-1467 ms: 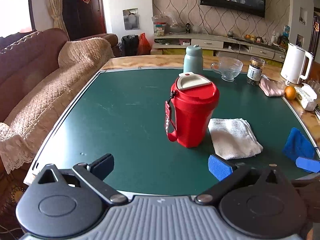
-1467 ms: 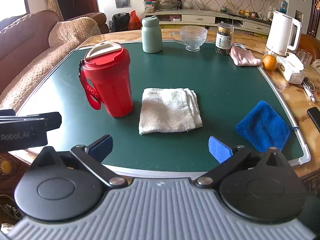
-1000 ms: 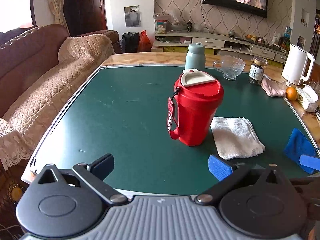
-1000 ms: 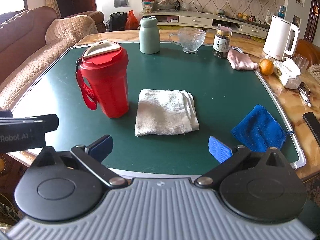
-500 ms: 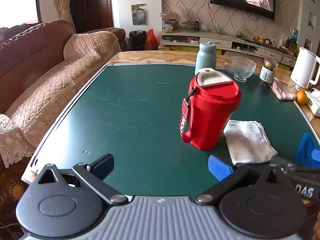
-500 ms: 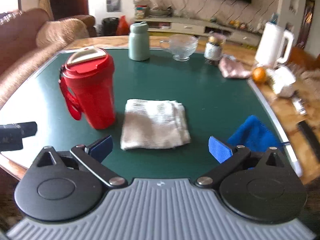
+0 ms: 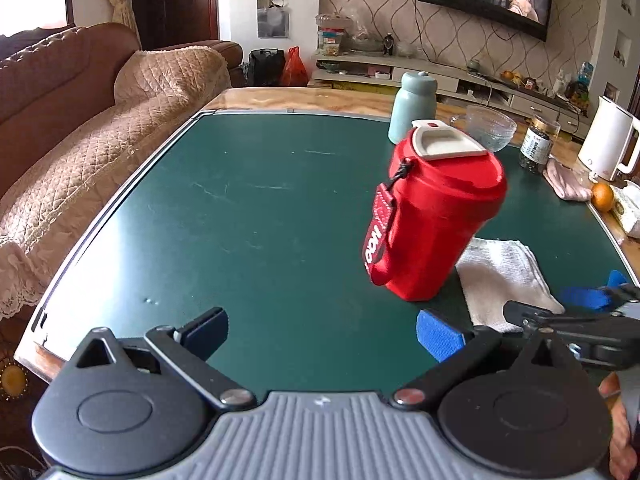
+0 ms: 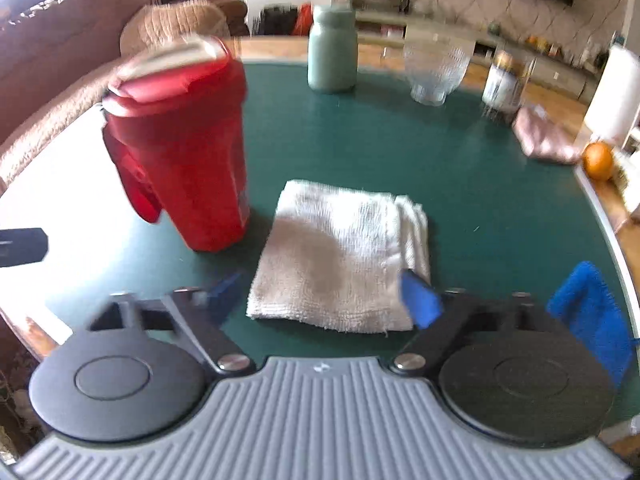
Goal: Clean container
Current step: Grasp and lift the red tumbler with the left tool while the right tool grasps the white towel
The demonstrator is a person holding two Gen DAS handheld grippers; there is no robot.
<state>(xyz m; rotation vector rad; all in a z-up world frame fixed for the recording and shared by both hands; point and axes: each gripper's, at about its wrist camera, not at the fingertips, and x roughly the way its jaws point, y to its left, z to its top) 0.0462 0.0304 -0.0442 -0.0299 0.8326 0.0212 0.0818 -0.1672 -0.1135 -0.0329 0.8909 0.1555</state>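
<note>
A red lidded cup (image 7: 434, 220) with a white flip cap and red strap stands on the green table (image 7: 260, 208). To its right lies a folded white cloth (image 7: 500, 276). In the right wrist view the red cup (image 8: 180, 148) is at left and the white cloth (image 8: 340, 256) sits just ahead of my right gripper (image 8: 324, 296), which is open and low over the cloth's near edge. My left gripper (image 7: 320, 330) is open, nothing between its fingers, short of the cup and to its left. The right gripper's fingers (image 7: 580, 298) show at the left wrist view's right edge.
A blue cloth (image 8: 592, 312) lies near the table's right edge. At the back stand a pale green bottle (image 8: 332, 54), a glass cup (image 8: 436, 68), a jar (image 8: 506, 84), a pink cloth (image 8: 540, 138), an orange (image 8: 598, 160) and a white kettle (image 7: 608, 144). A sofa (image 7: 80, 140) runs along the left.
The right gripper has moved forward and down toward the white cloth; its view is blurred by motion. The left gripper has drifted left and closer to the table. Both stay open.
</note>
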